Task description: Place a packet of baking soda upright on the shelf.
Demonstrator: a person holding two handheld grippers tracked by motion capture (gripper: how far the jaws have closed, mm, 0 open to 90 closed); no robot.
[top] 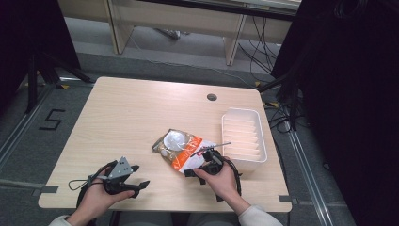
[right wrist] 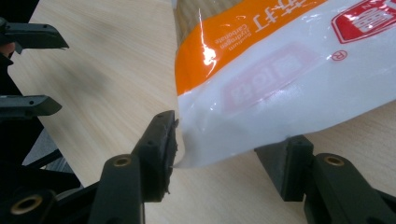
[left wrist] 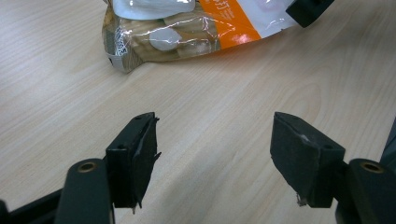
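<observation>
We see a light wood table (top: 127, 113) taking up the middle of the high view, with a small round grommet hole (top: 211, 97) near its far edge, upper centre of frame. Right of centre sits a white ribbed plastic bin (top: 242, 136), close to the table's right edge. Just left of the bin, mid-frame, lies a snack bag (top: 181, 148), clear over pale round pieces at its left end, orange and white at its right end; it's flat on the table, touching nothing but the gripper at its lower right corner. The right gripper (top: 202, 167), lower centre of the high view, is held in the person's right hand (top: 221, 181). In the right gripper view its jaws are spread, one on each side of the white corner of the bag (right wrist: 280, 74); the left jaw touches the bag edge, the right one sits under it, so we read this as straddling, not clamped. The left gripper (top: 136, 181), lower left of the high view, is held in the left hand (top: 96, 200) and is well apart from the bag. In the left gripper view its jaws are wide apart over bare wood, holding nothing, with the bag (left wrist: 187, 32) at the top of frame.
</observation>
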